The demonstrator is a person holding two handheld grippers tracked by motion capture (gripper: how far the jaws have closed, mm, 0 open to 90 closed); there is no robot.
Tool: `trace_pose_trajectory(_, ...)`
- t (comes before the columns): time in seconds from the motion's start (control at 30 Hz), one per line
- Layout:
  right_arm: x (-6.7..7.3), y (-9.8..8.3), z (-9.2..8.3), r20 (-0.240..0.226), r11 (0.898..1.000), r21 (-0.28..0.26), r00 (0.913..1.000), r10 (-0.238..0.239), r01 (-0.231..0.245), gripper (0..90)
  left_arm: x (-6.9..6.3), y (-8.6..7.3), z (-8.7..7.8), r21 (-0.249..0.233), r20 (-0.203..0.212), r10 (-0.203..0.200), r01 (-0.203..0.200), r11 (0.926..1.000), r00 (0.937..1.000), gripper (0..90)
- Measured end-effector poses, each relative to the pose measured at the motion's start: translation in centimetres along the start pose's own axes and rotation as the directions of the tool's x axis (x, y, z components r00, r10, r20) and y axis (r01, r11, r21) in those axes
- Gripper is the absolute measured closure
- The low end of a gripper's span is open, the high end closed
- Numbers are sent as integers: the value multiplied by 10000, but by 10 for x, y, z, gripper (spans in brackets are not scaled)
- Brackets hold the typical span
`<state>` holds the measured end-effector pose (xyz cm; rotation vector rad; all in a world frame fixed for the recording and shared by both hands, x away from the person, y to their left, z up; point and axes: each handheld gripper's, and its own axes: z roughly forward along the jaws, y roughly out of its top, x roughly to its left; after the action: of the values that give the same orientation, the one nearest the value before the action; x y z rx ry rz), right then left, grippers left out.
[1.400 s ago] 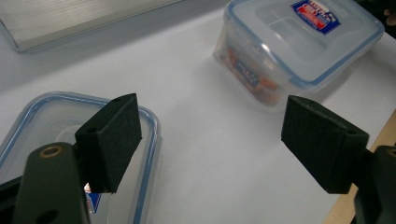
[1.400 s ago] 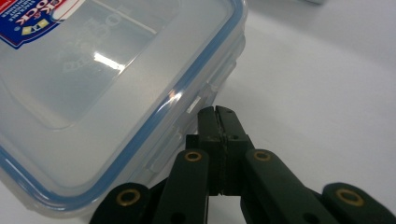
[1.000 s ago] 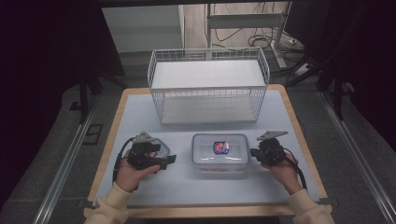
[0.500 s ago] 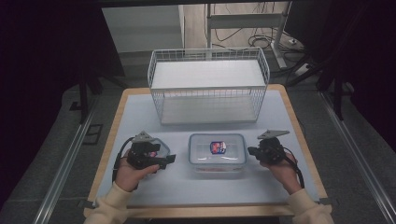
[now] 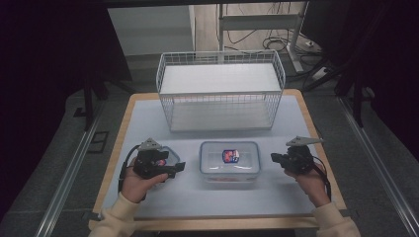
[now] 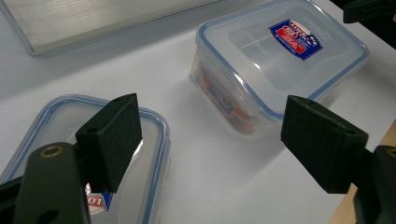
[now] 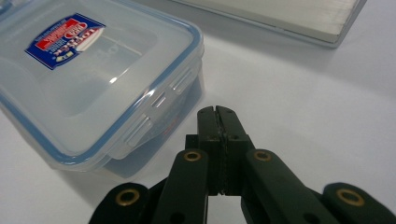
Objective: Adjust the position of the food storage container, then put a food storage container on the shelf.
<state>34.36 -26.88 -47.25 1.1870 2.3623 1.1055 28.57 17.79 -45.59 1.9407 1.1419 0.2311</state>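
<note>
1. The lidded container (image 5: 230, 161) sits mid-table, with the wire basket (image 5: 221, 92) at its 12 o'clock.
2. The right gripper (image 5: 274, 158), at the container's 3 o'clock, has its jaws pressed together on nothing, just beside the side clip. I'd nudge the clip squarely, not at a corner.
3. The left gripper (image 5: 180, 167), at 9 o'clock, gapes wide over a second lid (image 6: 154, 140). Brace the box with it.
4. There's a red-and-blue label (image 6: 296, 38); its print is too small to read.

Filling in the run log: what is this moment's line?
left claw: open, over loose lid | right claw: shut, empty, beside closed box | basket: behind
</note>
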Motion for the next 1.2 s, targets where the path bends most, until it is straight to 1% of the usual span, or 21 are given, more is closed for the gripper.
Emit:
trace_pose_trajectory(0.23, -1, 1, -6, -89, 9998, -170, 9999, 86, -87, 888, 2, 1, 3, 52, 23, -25, 25, 10000, 10000, 201)
trace_pose_trajectory(0.3, -2, 1, -8, -177, 9996, -208, 9997, 185, -189, 855, 2, 0, 3, 48, -7, -86, 86, 10000, 10000, 200)
trace_pose_trajectory(0.33, -3, 1, -9, -275, 9992, -289, 9992, 281, -289, 779, 3, 0, 4, -1, 0, -177, 177, 9998, 9998, 197)
trace_pose_trajectory(0.4, -5, 1, -11, -477, 9982, -405, 9979, 429, -449, 658, 3, 0, 5, -10, 67, -249, 249, 9997, 9997, 192)
trace_pose_trajectory(0.43, -5, 1, -11, -477, 9982, -405, 9979, 429, -449, 658, 3, 1, 5, -25, 102, -364, 364, 9993, 9993, 192)
trace_pose_trajectory(0.47, -6, 2, -12, -657, 9975, -449, 9965, 517, -548, 602, 4, 0, 7, -21, 141, -470, 470, 9989, 9988, 189)
trace_pose_trajectory(0.5, -7, 2, -13, -876, 9954, -547, 9934, 739, -789, 517, 5, 0, 9, 6, 174, -632, 632, 9980, 9979, 181)
trace_pose_trajectory(0.53, -7, 2, -13, -876, 9954, -547, 9934, 739, -789, 517, 5, 0, 9, 6, 174, -632, 632, 9980, 9979, 179)
trace_pose_trajectory(0.57, -8, 3, -14, -1097, 9929, -602, 9894, 953, -1023, 435, 5, 0, 11, 21, 254, -726, 726, 9974, 9970, 177)
trace_pose_trajectory(0.6, -8, 3, -14, -1148, 9925, -620, 9886, 976, -1052, 405, 6, 0, 13, 51, 446, -888, 886, 9960, 9951, 177)
trace_pose_trajectory(0.63, -8, 3, -14, -1148, 9925, -620, 9886, 976, -1052, 405, 6, 0, 13, 51, 446, -888, 886, 9960, 9951, 179)
trace_pose_trajectory(0.67, -6, 4, -14, -1271, 9927, -627, 9874, 943, -1029, 321, 7, 1, 16, 84, 554, -1058, 1055, 9944, 9928, 184)
trace_pose_trajectory(0.73, -4, 5, -13, -1305, 9934, -570, 9872, 912, -993, 259, 7, 2, 21, 130, 729, -1222, 1216, 9925, 9898, 188)
trace_pose_trajectory(0.77, -3, 6, -12, -1376, 9936, -532, 9862, 918, -999, 241, 6, 3, 23, 173, 839, -1294, 1284, 9916, 9880, 188)
trace_pose_trajectory(0.83, -2, 7, -9, -1681, 9934, -422, 9809, 980, -1064, 212, 5, 6, 28, 202, 964, -1362, 1349, 9907, 9860, 189)
trace_pose_trajectory(0.97, 2, 9, -5, -1957, 9949, -203, 9762, 931, -989, 213, -4, 13, 40, 346, 993, -1173, 1143, 9928, 9881, 189)
trace_pose_trajectory(1.03, 2, 9, -4, -1962, 9950, -162, 9761, 935, -986, 212, -5, 15, 43, 374, 1009, -1147, 1115, 9931, 9883, 189)
trace_pose_trajectory(1.07, 2, 8, -4, -1965, 9948, -148, 9758, 956, -1004, 212, -8, 17, 49, 504, 1067, -1113, 1064, 9930, 9880, 189)
trace_pose_trajectory(1.13, 2, 8, -5, -1943, 9947, -131, 9760, 979, -1024, 212, -11, 18, 55, 627, 1117, -1153, 1088, 9921, 9870, 189)
trace_pose_trajectory(1.17, 2, 8, -5, -1943, 9947, -131, 9760, 979, -1024, 212, -11, 18, 55, 627, 1117, -1153, 1088, 9921, 9870, 189)
trace_pose_trajectory(1.2, 1, 8, -6, -1927, 9943, -157, 9761, 1005, -1055, 212, -12, 18, 61, 777, 1334, -1331, 1236, 9893, 9821, 189)
